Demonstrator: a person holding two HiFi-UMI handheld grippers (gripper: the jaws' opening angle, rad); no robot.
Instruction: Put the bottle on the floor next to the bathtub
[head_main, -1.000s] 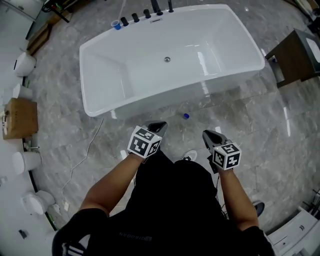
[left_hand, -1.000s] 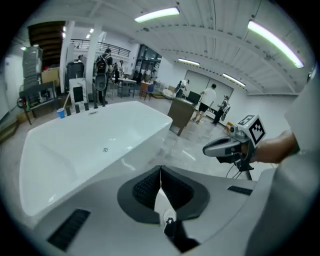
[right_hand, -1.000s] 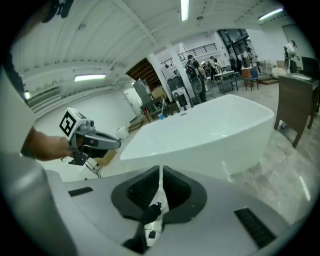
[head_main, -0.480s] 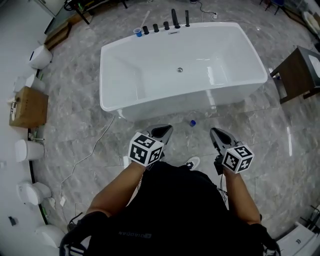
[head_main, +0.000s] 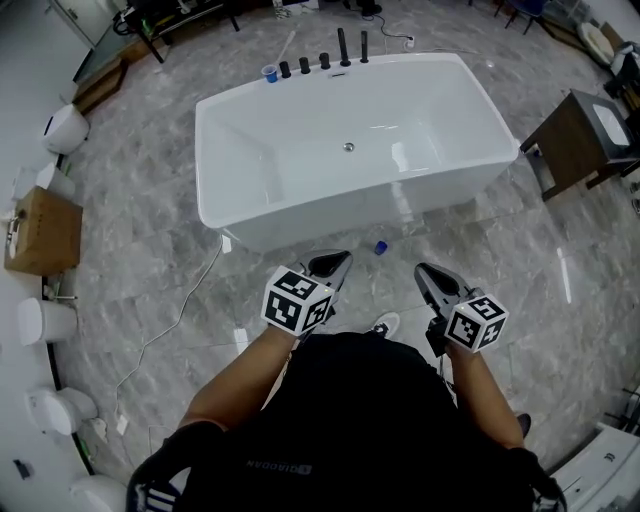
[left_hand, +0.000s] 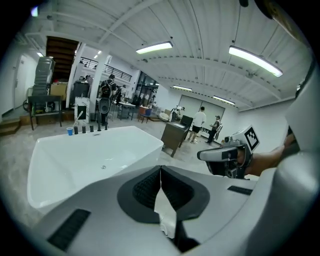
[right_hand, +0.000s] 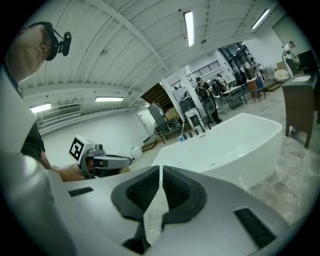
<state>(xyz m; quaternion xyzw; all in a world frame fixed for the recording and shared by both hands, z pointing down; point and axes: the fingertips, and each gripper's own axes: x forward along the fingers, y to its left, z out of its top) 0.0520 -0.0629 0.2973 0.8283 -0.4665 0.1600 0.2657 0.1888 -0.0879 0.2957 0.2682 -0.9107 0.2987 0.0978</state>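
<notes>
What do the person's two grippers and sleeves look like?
The left gripper and right gripper are grey with tapering jaws, black ribbed pads inside, and a white cube with black square markers at the back. The person wears a black short-sleeved shirt; its left sleeve has white stripes.

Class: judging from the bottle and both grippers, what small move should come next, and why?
Probably just step back: the small blue-capped bottle already sits on the grey stone floor beside the white bathtub, and the left gripper and right gripper are shut, empty.
</notes>
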